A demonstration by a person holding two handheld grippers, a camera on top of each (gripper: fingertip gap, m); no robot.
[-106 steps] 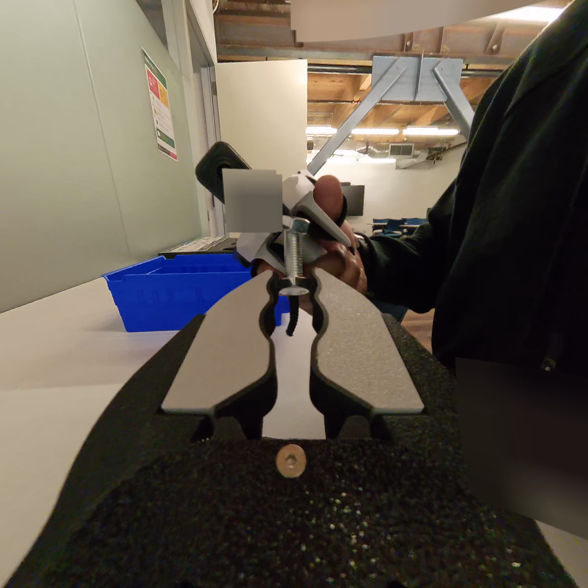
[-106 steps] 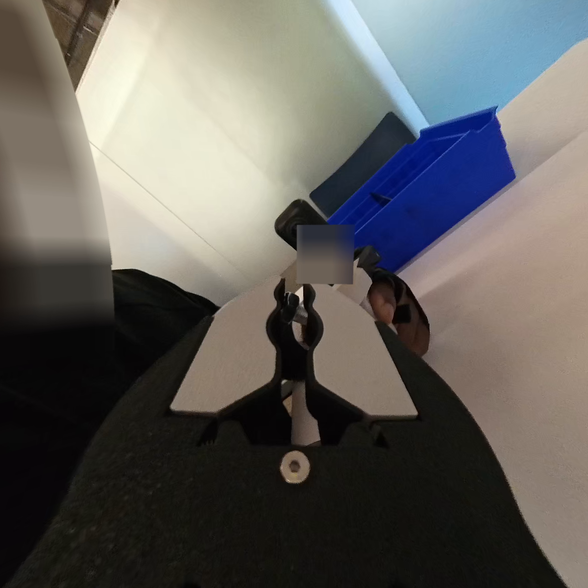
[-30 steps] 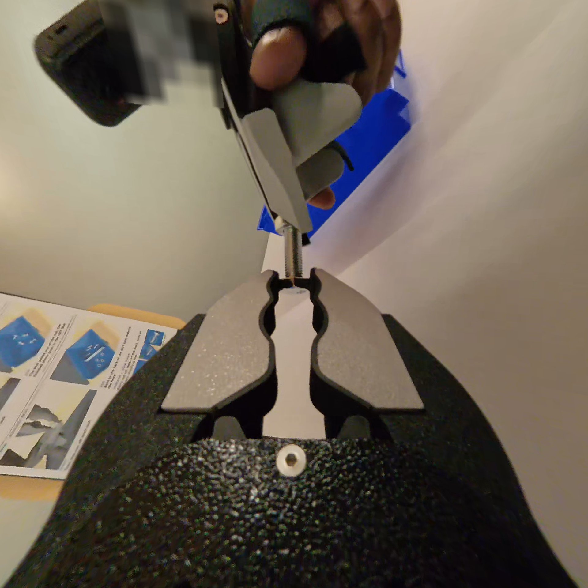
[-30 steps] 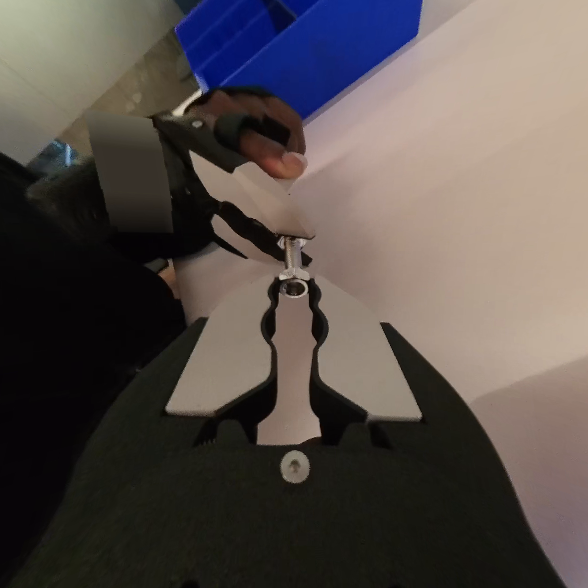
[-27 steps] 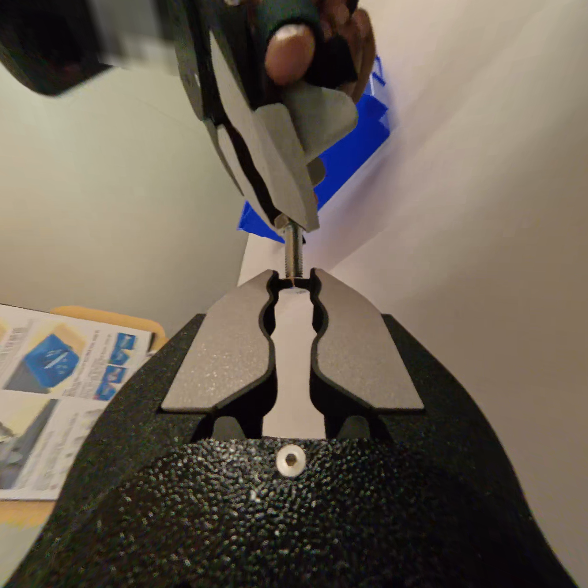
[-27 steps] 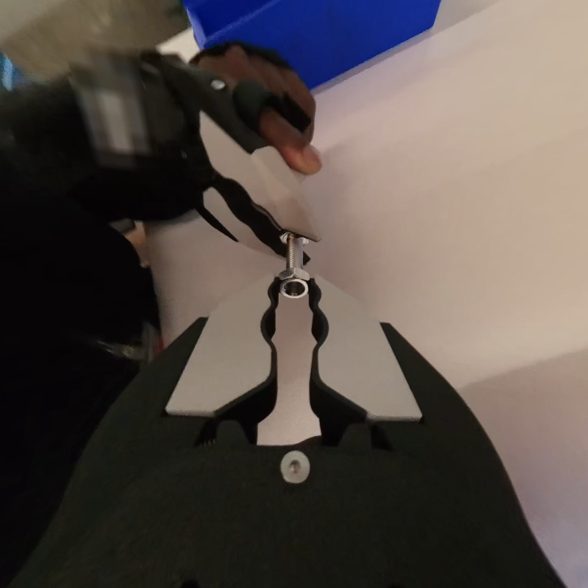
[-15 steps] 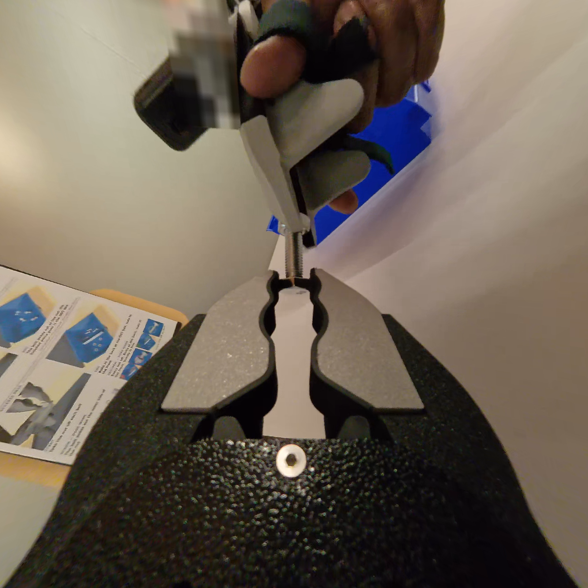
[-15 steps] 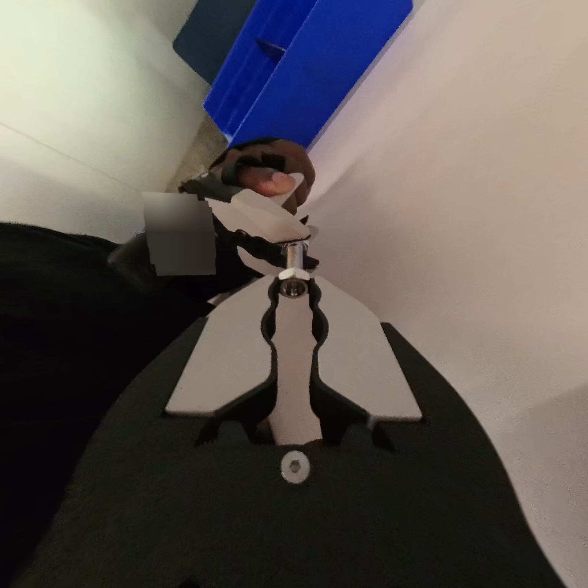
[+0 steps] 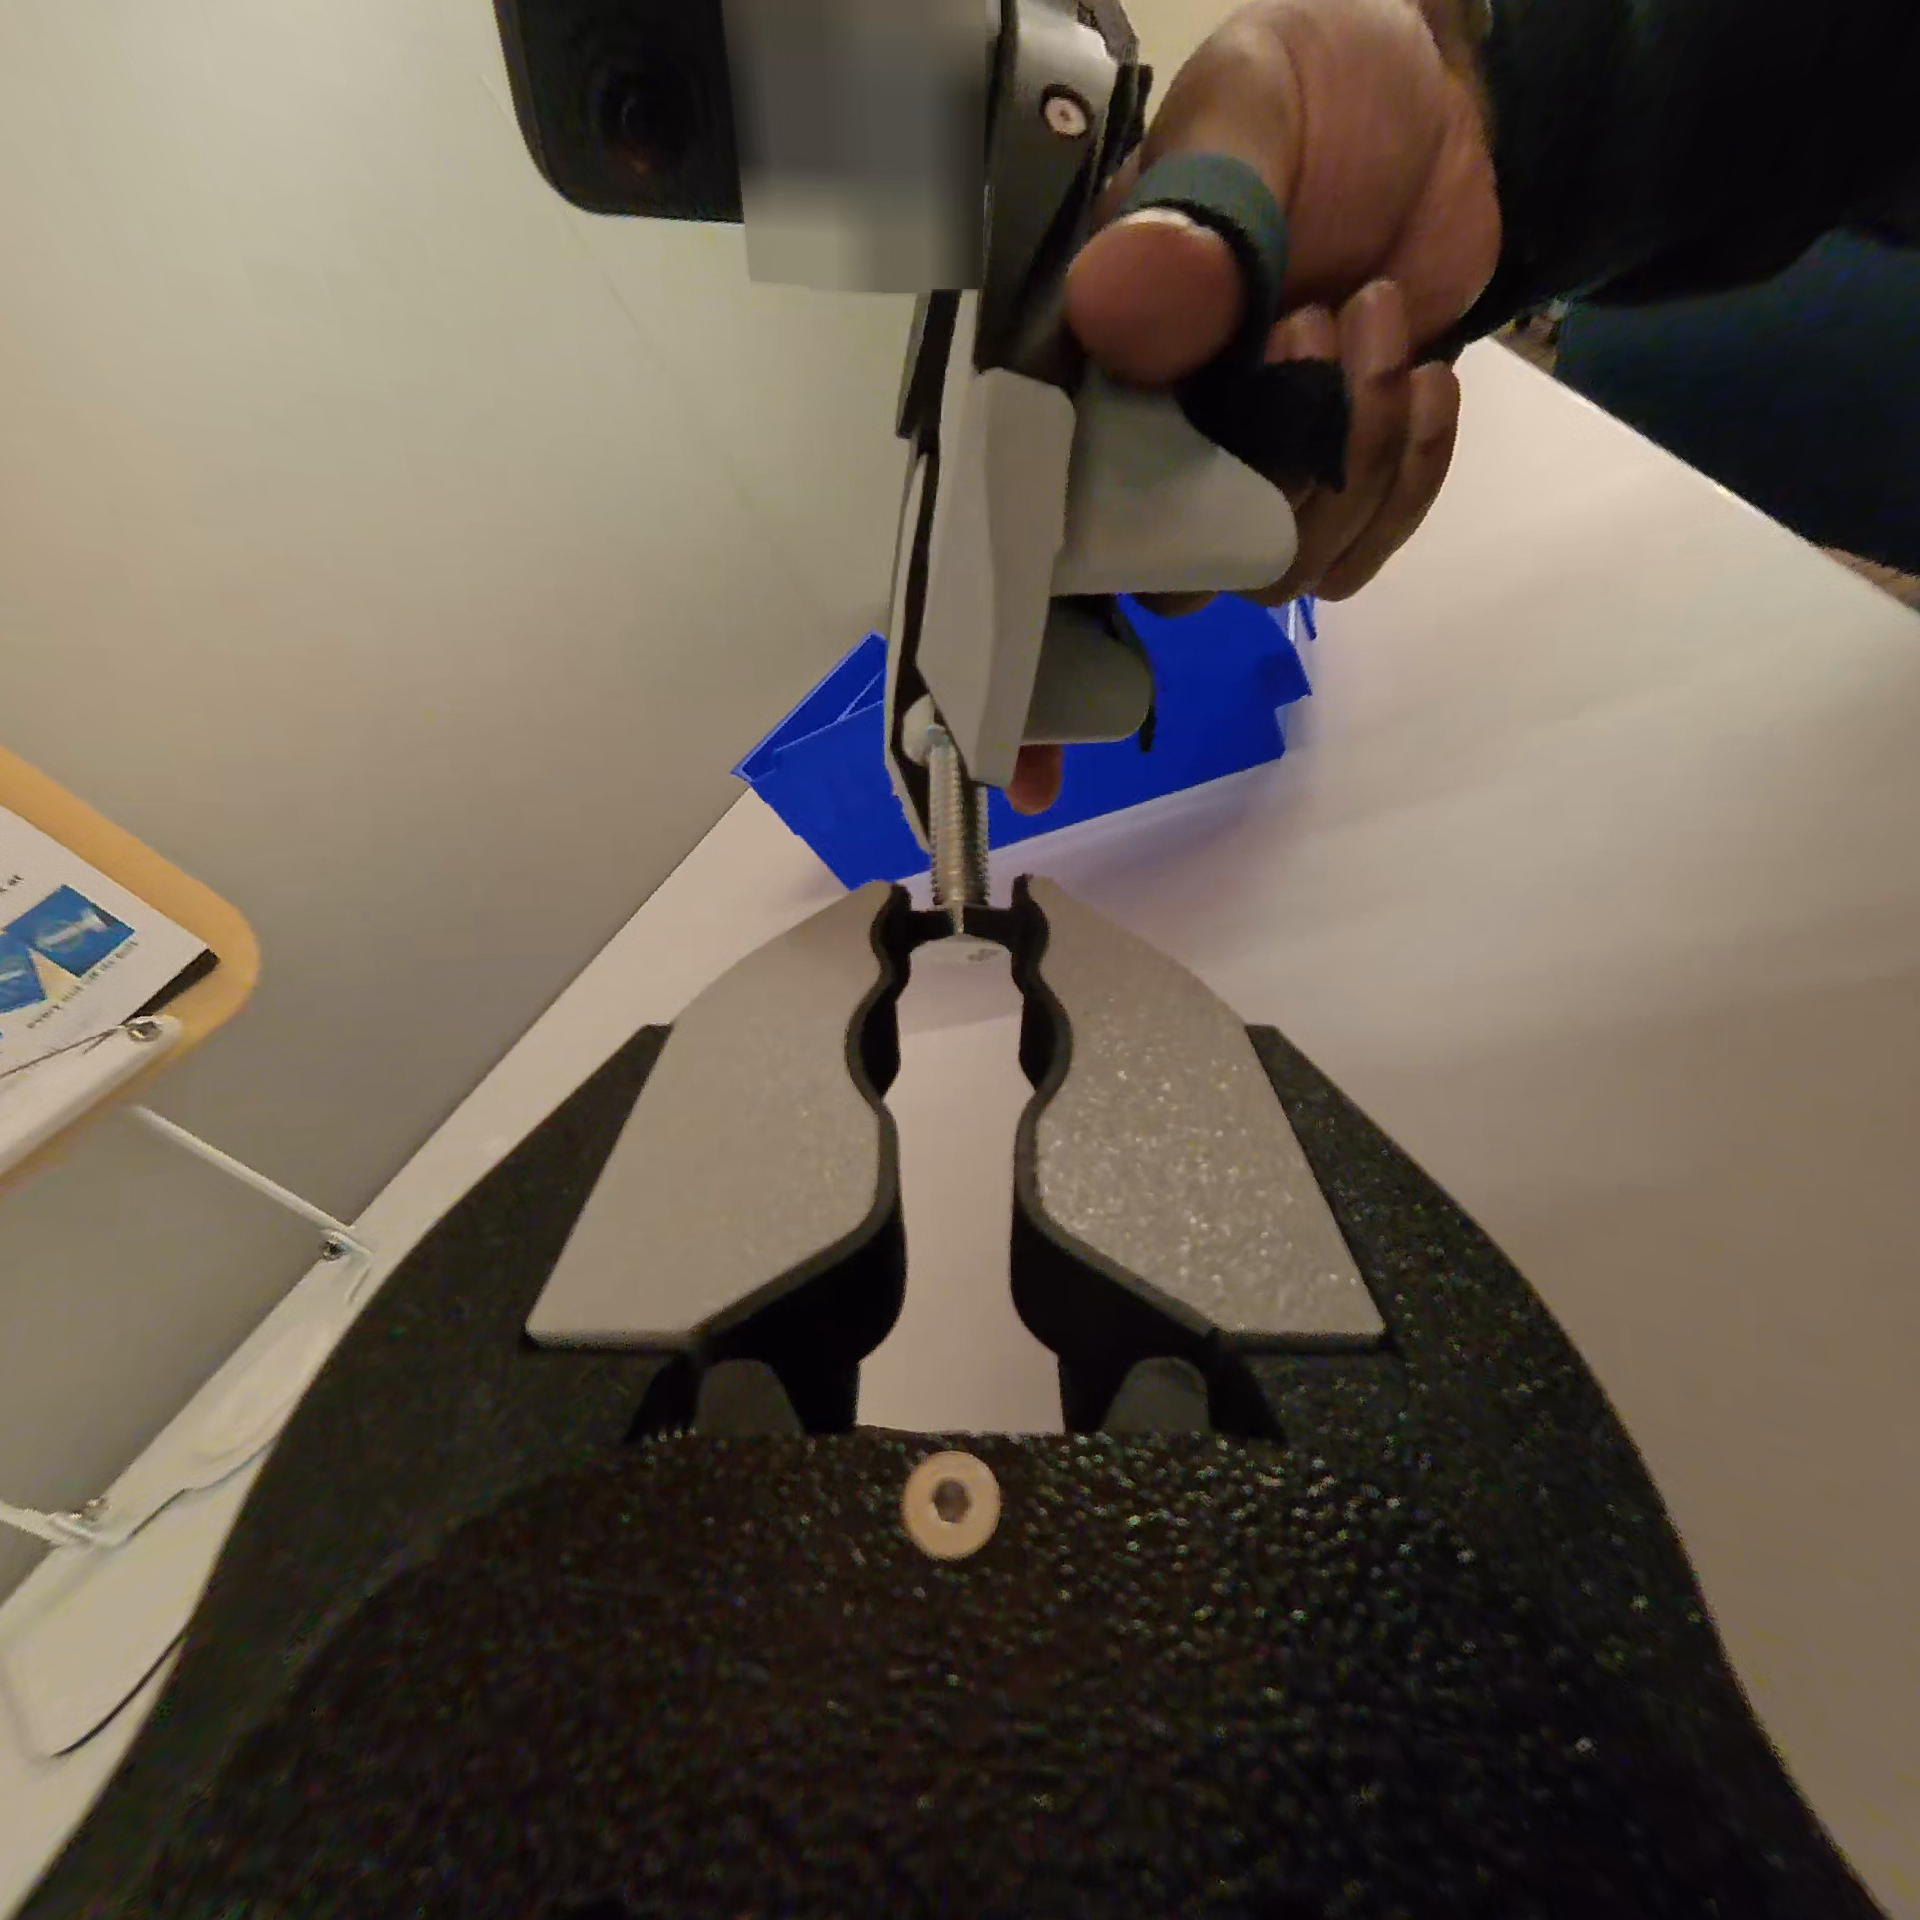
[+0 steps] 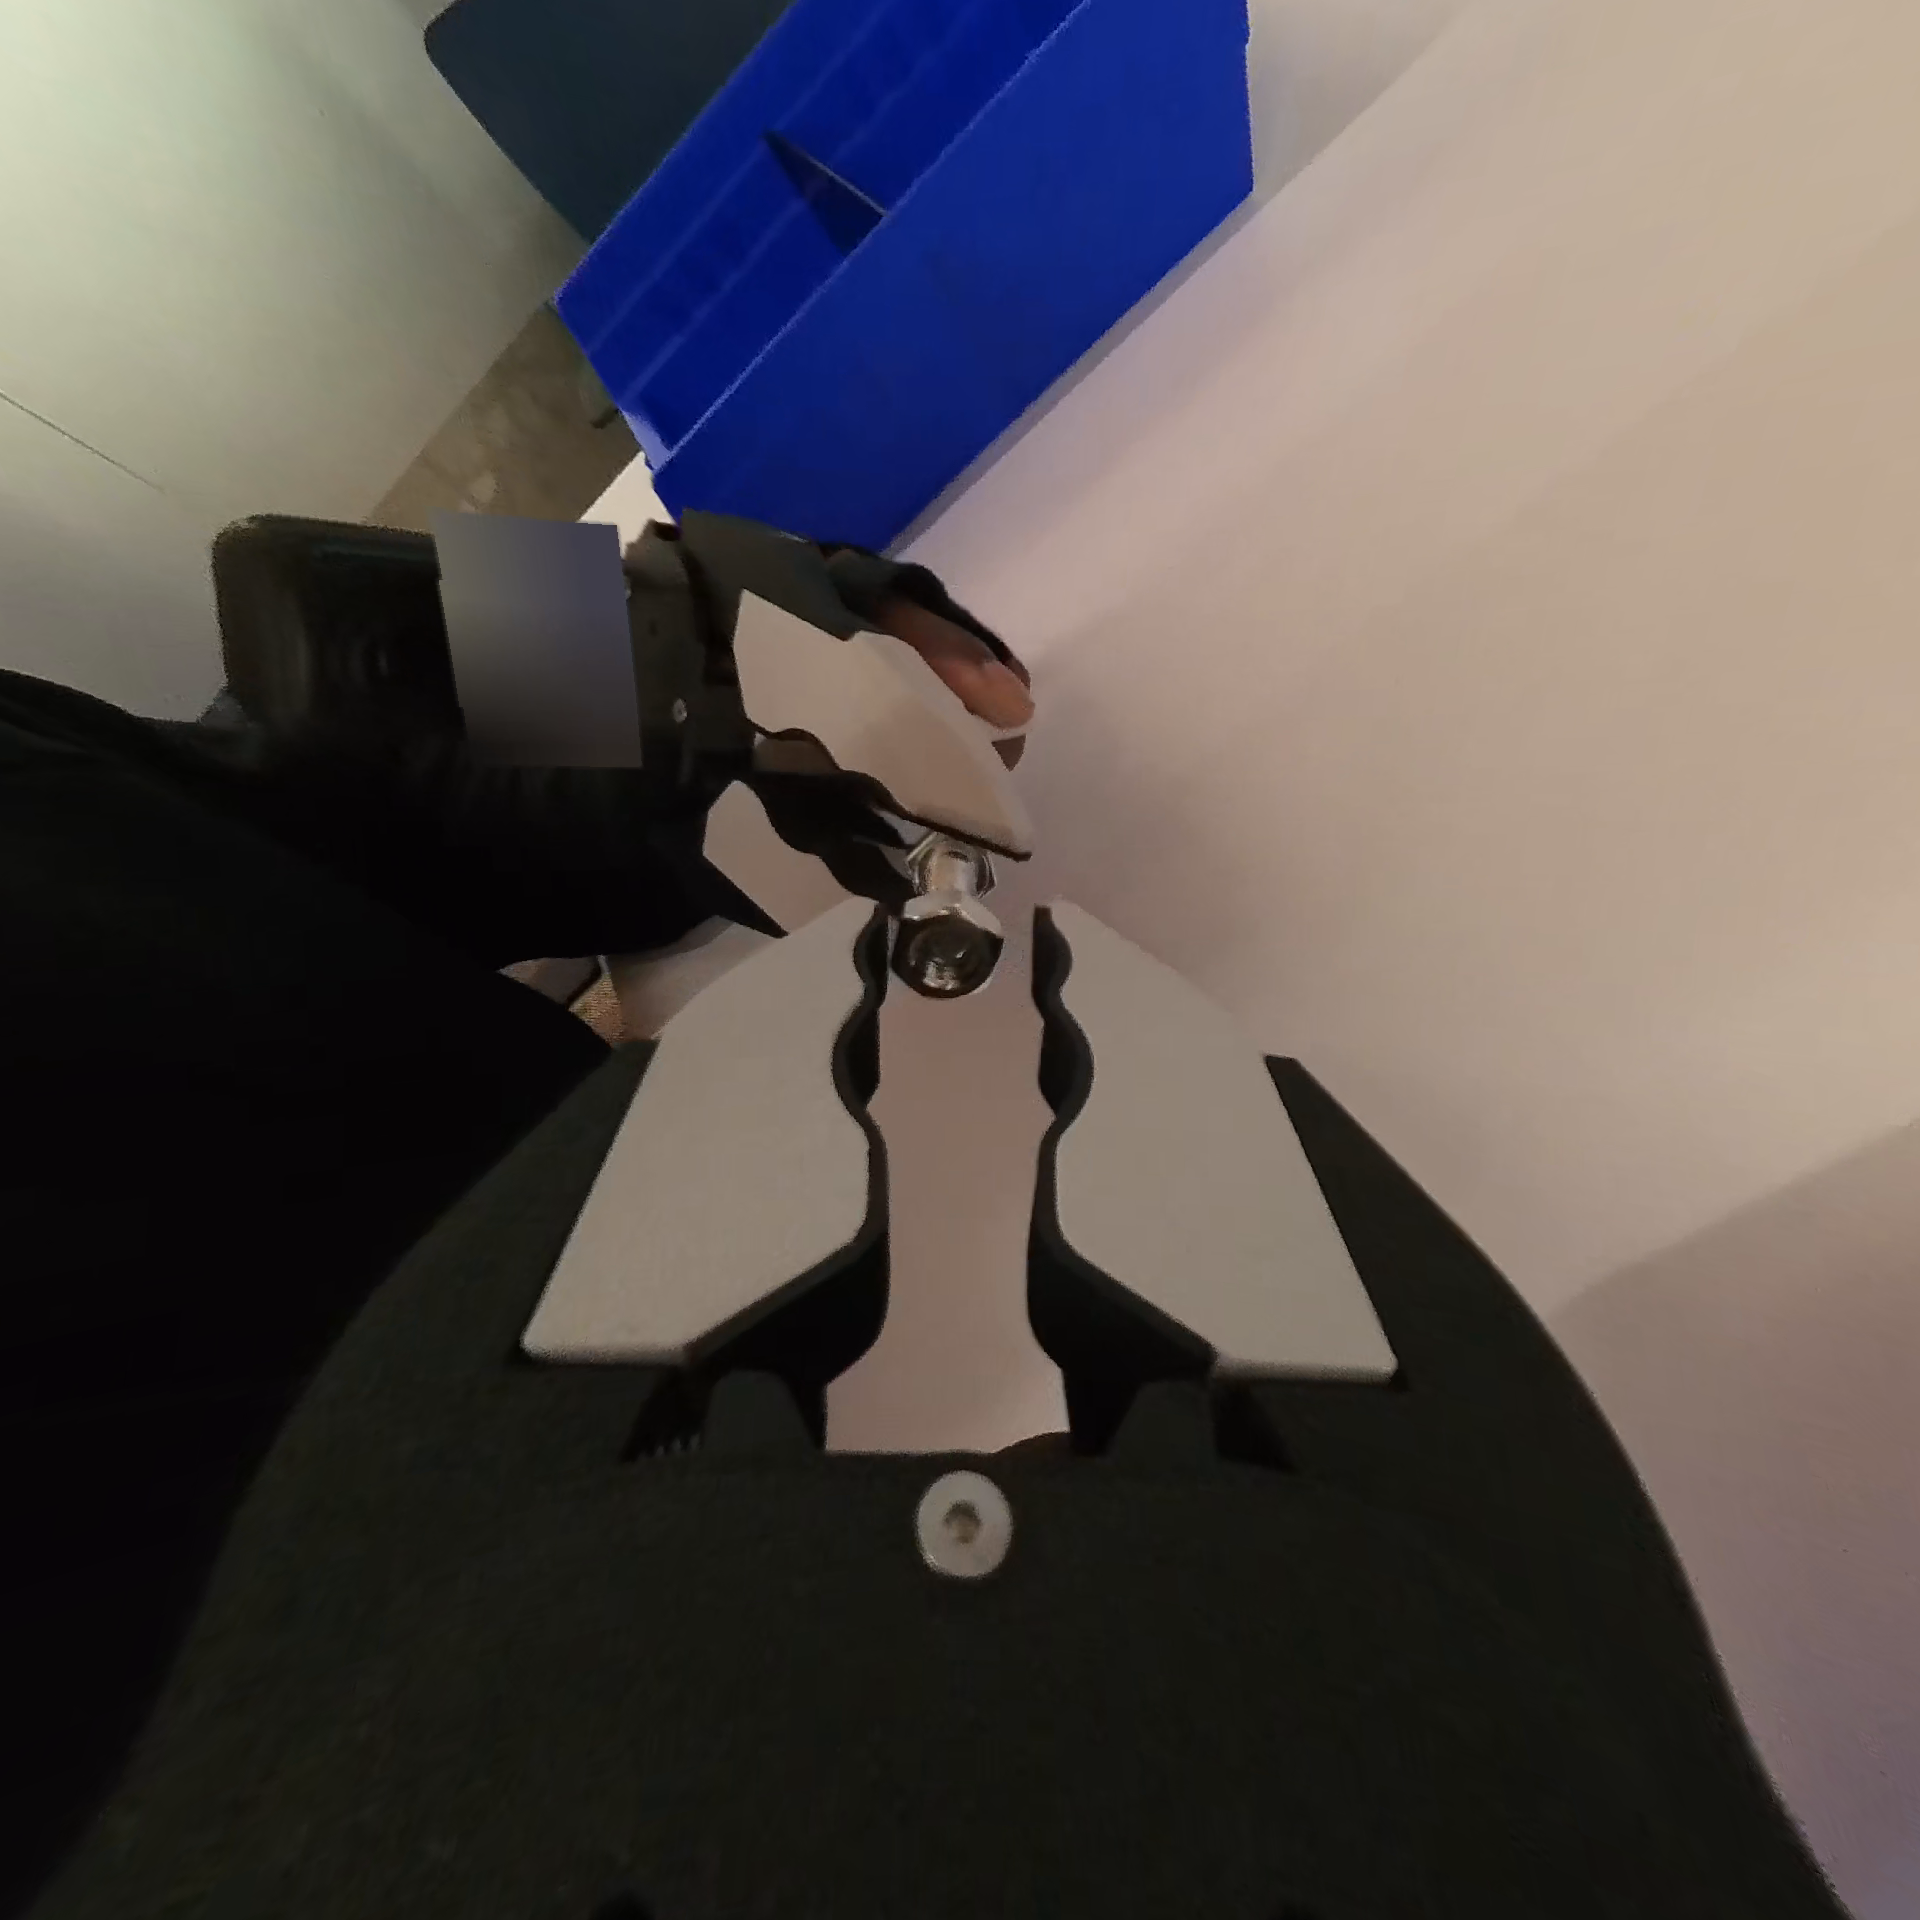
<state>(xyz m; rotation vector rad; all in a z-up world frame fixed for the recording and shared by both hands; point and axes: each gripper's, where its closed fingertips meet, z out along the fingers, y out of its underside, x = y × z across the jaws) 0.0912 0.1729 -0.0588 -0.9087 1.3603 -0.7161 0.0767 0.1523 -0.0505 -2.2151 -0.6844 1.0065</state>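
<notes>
Left gripper (image 9: pixel 957 920) clamps the bolt (image 9: pixel 961 831); right gripper (image 10: pixel 956 935) gapes around its nut (image 10: pixel 945 951), blue bin (image 10: pixel 914 239) behind

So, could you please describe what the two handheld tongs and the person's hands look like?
Both tongs have grey, speckled, wavy-edged fingers with black rubbery inner edges, on a textured black body with one silver screw. The hand wears black finger loops and a dark sleeve.

Workshop/lab: white bench (image 9: pixel 1558 831), blue parts bin (image 10: pixel 935 260), clipboard w/ instruction sheet (image 9: pixel 62 966).
</notes>
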